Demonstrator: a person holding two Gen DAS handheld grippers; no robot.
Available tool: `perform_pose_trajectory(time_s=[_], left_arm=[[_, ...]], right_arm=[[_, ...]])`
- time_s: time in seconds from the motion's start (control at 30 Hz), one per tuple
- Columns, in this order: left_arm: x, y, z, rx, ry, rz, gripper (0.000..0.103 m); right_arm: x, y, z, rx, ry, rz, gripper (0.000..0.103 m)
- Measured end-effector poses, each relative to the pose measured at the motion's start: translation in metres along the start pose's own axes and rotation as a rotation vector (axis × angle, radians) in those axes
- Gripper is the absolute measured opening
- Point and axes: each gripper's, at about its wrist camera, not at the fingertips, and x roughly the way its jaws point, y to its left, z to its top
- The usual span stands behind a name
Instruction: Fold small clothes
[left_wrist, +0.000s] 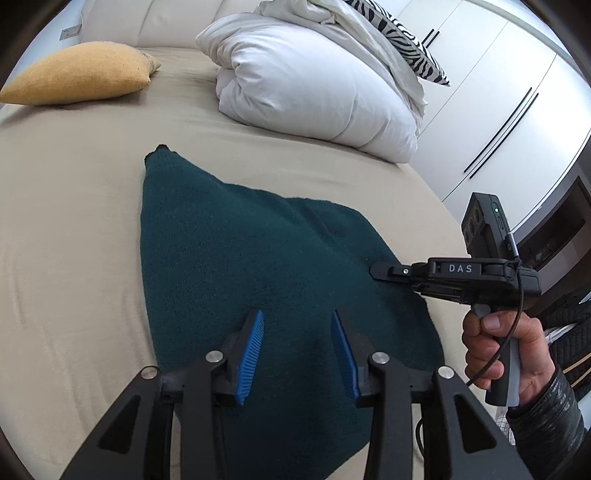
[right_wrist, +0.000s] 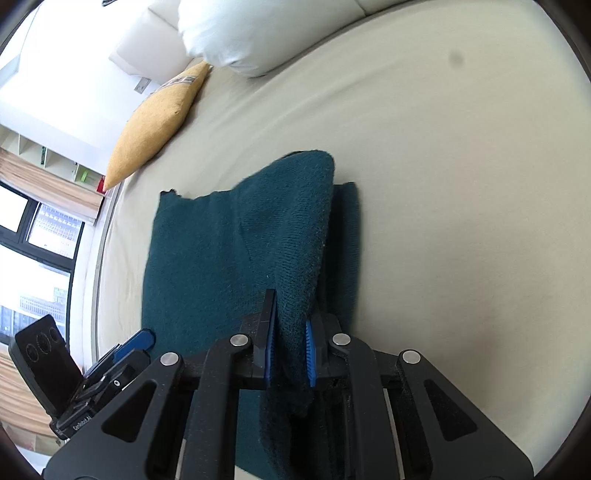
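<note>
Left gripper (left_wrist: 297, 325): seen nearest in the left wrist view, blue-padded fingers spread apart, nothing gripped, held over the near part of the knit
Dark green knitted garment (left_wrist: 236, 258): laid on the beige bed sheet (left_wrist: 74, 229), one corner pointed toward the headboard
Right gripper (left_wrist: 380, 271): brought in at the garment's right edge, handle held by the right hand (left_wrist: 509, 347)
Behind: white duvet (left_wrist: 314, 92), yellow cushion (left_wrist: 77, 74)

Right gripper (right_wrist: 291, 325): seen nearest in the right wrist view, clenched on a raised fold of the garment (right_wrist: 258, 229)
Garment: lifted fold draped over the flat layer on the sheet (right_wrist: 461, 184)
Left gripper (right_wrist: 135, 341): seen at lower left beside the garment
</note>
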Motion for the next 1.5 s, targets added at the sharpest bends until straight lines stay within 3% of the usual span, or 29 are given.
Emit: perform_pose_trajectory(time_s=[0.17, 0.4, 0.47, 0.53, 0.57, 0.6, 0.7, 0.83, 0.87, 0.9, 0.97, 1.03, 1.13, 1.23, 1.37, 1.43, 1.5], left_arm=[[0.024, 0.008, -0.005, 0.021, 0.029, 0.014, 0.041], [0.013, 0.003, -0.004, 0.022, 0.024, 0.024, 0.041], [0.002, -0.002, -0.005, 0.045, 0.0, 0.06, 0.045], [-0.011, -0.008, -0.008, 0.068, -0.044, 0.081, 0.051], [-0.014, -0.01, -0.009, 0.079, -0.06, 0.091, 0.051], [-0.015, -0.012, -0.011, 0.09, -0.061, 0.1, 0.051], [-0.007, -0.013, -0.02, 0.11, -0.025, 0.116, 0.051], [0.01, -0.01, -0.029, 0.146, 0.021, 0.138, 0.052], [0.01, -0.009, -0.029, 0.154, 0.021, 0.138, 0.052], [0.01, -0.01, -0.029, 0.166, 0.025, 0.142, 0.052], [0.01, -0.01, -0.028, 0.177, 0.033, 0.145, 0.052], [0.003, -0.009, -0.026, 0.159, 0.035, 0.136, 0.052], [-0.011, -0.011, -0.014, 0.146, 0.004, 0.159, 0.052], [-0.015, -0.014, 0.006, 0.183, -0.041, 0.199, 0.053], [0.013, -0.009, 0.041, 0.227, -0.033, 0.286, 0.053], [0.034, 0.001, 0.054, 0.22, 0.0, 0.323, 0.053], [0.055, 0.016, 0.06, 0.187, 0.035, 0.317, 0.06]], right_arm=[[0.015, -0.025, -0.005, 0.026, -0.003, 0.008, 0.01], [0.028, -0.032, 0.002, 0.061, -0.031, 0.035, 0.012], [0.018, -0.023, -0.001, 0.051, -0.04, -0.028, 0.024], [-0.002, -0.004, -0.008, 0.003, -0.096, -0.125, 0.026], [-0.017, 0.006, -0.016, -0.028, -0.135, -0.109, 0.026], [-0.03, 0.015, -0.025, -0.047, -0.156, -0.04, 0.026], [-0.039, 0.029, -0.051, -0.09, -0.142, 0.105, 0.026], [-0.002, 0.005, -0.082, -0.055, -0.01, 0.079, 0.023], [0.005, -0.012, -0.088, -0.017, -0.009, 0.141, 0.019], [0.003, -0.026, -0.091, 0.01, -0.043, 0.207, 0.01], [-0.001, -0.043, -0.093, 0.062, -0.055, 0.231, 0.0], [-0.006, -0.044, -0.094, 0.06, -0.044, 0.23, 0.0], [-0.031, -0.018, -0.087, -0.043, -0.072, 0.137, 0.008], [-0.048, 0.005, -0.068, -0.091, -0.114, 0.119, 0.016], [-0.03, 0.031, -0.022, -0.121, -0.104, 0.16, 0.052], [-0.013, 0.033, 0.003, -0.094, -0.103, 0.164, 0.053], [0.006, 0.033, 0.024, -0.048, -0.089, 0.176, 0.053]])
